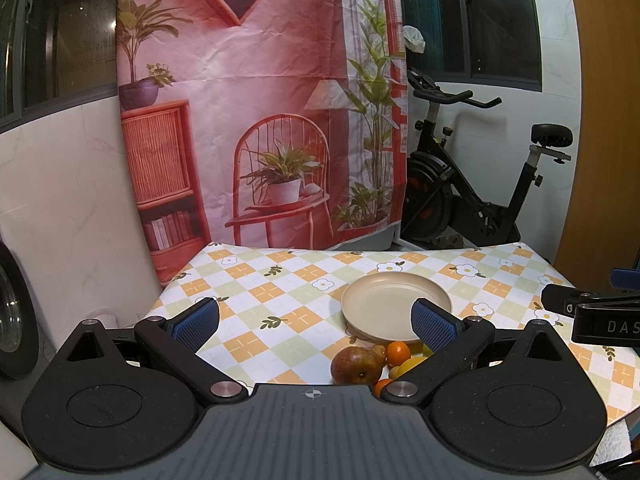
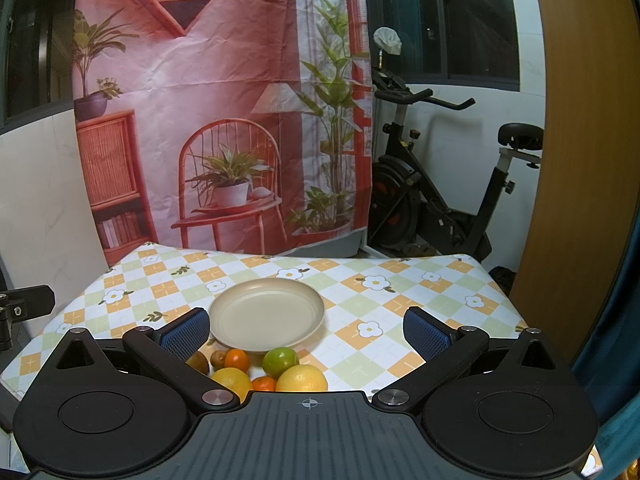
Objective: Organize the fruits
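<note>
The table (image 2: 400, 280) is covered by a cloth (image 2: 360, 356) printed with orange, pale green and white diamonds and small white flowers. A beige plate (image 2: 267, 314) lies on it near the middle, with nothing in it. Just in front of the plate, on the near edge of the cloth, fruit sits in a loose cluster: a brown-red pear (image 1: 357, 365), a small orange (image 2: 236, 360), a green apple (image 2: 280, 361), two large yellow citrus fruits (image 2: 302, 378), a second small orange (image 2: 264, 383) between them, and two small brown fruits (image 2: 199, 361) at the left.
</note>
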Available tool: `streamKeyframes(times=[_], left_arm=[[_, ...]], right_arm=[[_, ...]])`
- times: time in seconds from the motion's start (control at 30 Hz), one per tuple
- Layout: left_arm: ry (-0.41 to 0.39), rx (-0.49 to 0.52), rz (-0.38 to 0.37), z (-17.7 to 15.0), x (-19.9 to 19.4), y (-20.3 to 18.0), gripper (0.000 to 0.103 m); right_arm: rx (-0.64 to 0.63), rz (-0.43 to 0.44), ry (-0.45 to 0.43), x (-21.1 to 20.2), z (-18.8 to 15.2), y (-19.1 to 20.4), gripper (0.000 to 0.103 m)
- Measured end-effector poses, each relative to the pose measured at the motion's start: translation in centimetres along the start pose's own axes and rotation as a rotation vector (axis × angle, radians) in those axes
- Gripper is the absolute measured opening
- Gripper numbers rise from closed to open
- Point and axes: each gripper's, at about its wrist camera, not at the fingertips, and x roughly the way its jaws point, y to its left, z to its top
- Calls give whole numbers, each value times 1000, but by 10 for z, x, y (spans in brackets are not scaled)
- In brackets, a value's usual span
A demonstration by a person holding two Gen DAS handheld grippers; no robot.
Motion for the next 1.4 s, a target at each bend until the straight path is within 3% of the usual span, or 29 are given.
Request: streamKeyframes(times=[0.73,0.97,1.17,1.3,1.4], left_arm=[[4,4,-5,-5,-1,-9,103],[-5,9,15,-2,6,-2,103],[-36,33,76,-2,27,2,103],[-13,50,81,-4,48,1,103],[3,39,79,-5,64,5,102]], right_arm=[[-1,1,-2,0,-1,1,103],[10,37,-17,4,5,-12,103],[-8,46,-93,24,6,-26,103],[10,36,-100,50,-1,-35,103],[45,76,-84,74,-6,-43,103]])
